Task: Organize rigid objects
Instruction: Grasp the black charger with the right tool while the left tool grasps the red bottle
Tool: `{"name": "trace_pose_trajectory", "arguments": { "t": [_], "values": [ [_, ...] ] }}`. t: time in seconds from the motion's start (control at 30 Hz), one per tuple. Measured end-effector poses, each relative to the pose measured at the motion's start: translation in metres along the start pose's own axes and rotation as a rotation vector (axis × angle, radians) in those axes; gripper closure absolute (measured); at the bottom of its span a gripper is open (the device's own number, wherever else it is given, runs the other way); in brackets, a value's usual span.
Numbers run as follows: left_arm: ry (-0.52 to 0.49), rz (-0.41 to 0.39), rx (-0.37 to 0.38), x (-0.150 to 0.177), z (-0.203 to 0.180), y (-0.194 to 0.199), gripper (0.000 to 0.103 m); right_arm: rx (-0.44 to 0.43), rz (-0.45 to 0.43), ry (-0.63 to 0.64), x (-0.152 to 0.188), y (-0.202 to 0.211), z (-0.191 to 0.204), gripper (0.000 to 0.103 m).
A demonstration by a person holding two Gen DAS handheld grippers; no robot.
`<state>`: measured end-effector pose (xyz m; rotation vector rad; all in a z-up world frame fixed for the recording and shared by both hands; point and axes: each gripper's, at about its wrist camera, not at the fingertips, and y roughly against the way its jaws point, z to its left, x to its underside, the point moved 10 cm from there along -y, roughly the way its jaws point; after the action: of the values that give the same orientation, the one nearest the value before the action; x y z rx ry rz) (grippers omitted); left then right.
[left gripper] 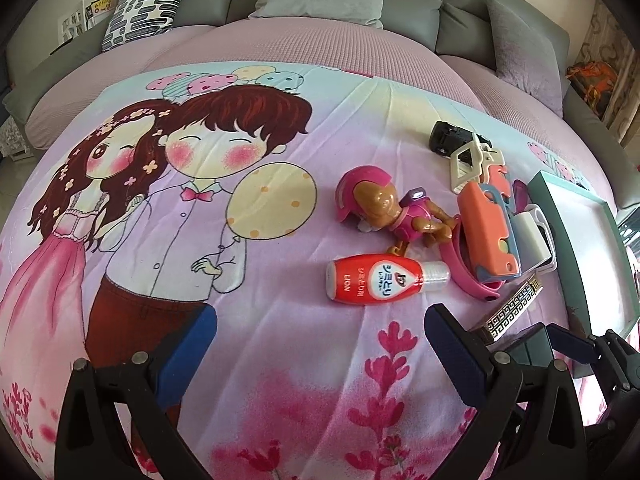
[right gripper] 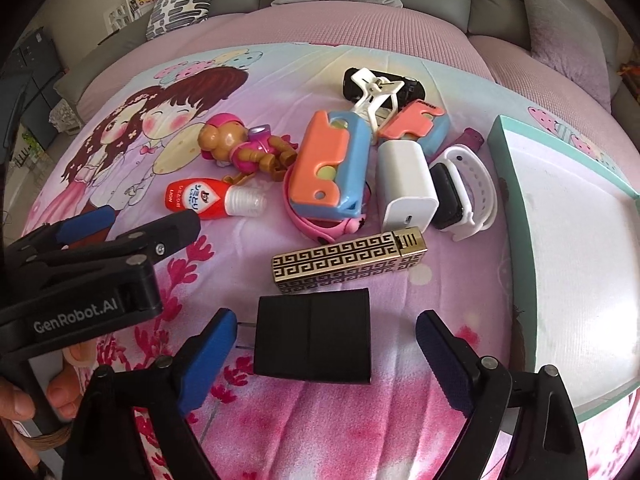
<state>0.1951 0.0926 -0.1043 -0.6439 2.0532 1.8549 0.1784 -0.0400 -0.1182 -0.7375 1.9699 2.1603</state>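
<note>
Straddling a matte black boxy charger (right gripper: 313, 338) with metal prongs, the right gripper (right gripper: 324, 364) has its blue-padded jaws spread wide, neither pad touching it. The left gripper (left gripper: 320, 344) is likewise released, above soft printed fleece blanket (left gripper: 200, 240), near a glossy red bottle (left gripper: 372, 278). Beyond the charger lie a gold patterned lighter (right gripper: 348, 260), a smooth white block-shaped adapter (right gripper: 406, 188) and a teal-rimmed tray (right gripper: 516, 240).

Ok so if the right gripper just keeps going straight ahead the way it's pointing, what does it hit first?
Most likely the black charger: it lies on the blanket between the open fingers of the right gripper. Beyond it lies the gold patterned lighter. Height above the blanket is hard to judge.
</note>
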Motion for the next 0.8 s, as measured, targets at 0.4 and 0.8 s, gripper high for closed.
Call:
{"name": "trace_pose_trajectory", "arguments": {
  "t": [0.4,0.8],
  "values": [
    [-0.011,0.028,0.017,-0.015,-0.029,-0.020,0.000,0.008,0.002,-0.017,0.005,0.005,-0.026,0.028],
    [-0.058,0.007,-0.043,-0.017,-0.032,-0.022,0.024,-0.015,-0.011,-0.050,0.005,0.008,-0.032,0.036]
  ]
}}
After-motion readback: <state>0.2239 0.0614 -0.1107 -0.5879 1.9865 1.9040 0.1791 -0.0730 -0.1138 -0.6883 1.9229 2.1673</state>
